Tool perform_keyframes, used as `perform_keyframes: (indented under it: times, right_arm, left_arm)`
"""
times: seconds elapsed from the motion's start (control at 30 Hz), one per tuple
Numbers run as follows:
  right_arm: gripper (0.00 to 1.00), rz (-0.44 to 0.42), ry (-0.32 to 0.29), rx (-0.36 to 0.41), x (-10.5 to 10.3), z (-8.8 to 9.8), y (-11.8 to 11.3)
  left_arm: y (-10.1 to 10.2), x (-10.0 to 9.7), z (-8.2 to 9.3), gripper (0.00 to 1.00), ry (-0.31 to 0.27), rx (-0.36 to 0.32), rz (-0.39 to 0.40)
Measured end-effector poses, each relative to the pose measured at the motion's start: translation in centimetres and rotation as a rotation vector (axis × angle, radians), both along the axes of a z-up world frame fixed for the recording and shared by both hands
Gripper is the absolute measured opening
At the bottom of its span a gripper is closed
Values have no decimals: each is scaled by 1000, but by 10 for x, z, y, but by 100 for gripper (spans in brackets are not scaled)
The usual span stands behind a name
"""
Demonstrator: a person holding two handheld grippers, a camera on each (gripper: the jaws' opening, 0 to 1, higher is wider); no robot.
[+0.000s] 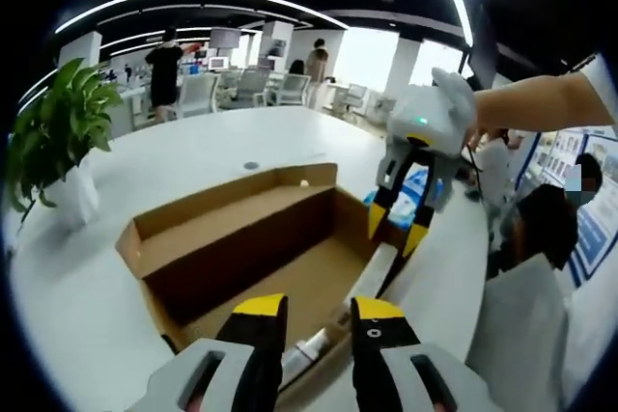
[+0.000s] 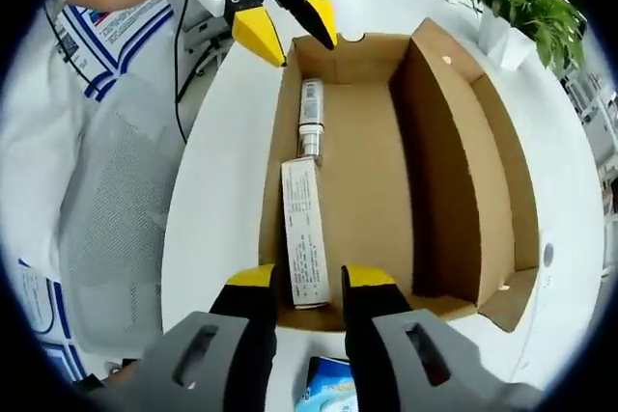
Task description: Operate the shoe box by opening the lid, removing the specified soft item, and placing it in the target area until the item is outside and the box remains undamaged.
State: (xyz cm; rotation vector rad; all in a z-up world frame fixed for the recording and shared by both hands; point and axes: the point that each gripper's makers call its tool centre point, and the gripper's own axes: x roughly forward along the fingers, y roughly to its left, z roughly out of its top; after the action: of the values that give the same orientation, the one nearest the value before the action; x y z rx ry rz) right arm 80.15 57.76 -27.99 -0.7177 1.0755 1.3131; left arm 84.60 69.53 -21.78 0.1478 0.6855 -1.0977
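The shoe box (image 2: 386,161) stands open on the white tabletop (image 1: 193,156), lid folded back on the right side in the right gripper view. Inside, along the box's left wall, lie a flat white carton (image 2: 305,233) and, beyond it, a small tube (image 2: 310,118); which is the specified soft item cannot be told. The right hand-held gripper (image 2: 299,287) hovers at the near wall, jaws apart, holding nothing. The left hand-held gripper (image 1: 319,320) sits at the opposite end, jaws likewise apart and empty.

Risk: a jaw descending against the cardboard wall could crease or tear it. Pinching carton and tube together could drag the box sideways.
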Motion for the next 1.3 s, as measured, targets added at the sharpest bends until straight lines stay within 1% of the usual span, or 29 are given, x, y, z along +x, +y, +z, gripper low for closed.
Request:
perform_keyframes:
  times: [0.1,0.37,0.7,0.87,1.03,1.3]
  right_arm:
    - [24,17,4,-21,-2,-6,-1]
    - [23,17,21,-29,3,-17,0]
    - [21,24,28,-39,1,-25,1]
    - [19,29,30,-56,1,-32,0]
    - [18,31,32,-62,-2,-34,1]
    - [17,49,7,-67,-1,-34,1]
  left_arm:
    - [0,0,-1,26,4,-5,6]
    - [0,1,-2,26,8,-12,15]
    - [1,3,-4,26,9,-13,17]
    - [1,2,-7,26,17,-11,17]
    - [2,2,-7,26,19,-12,22]
    - [-1,0,-7,26,21,-15,24]
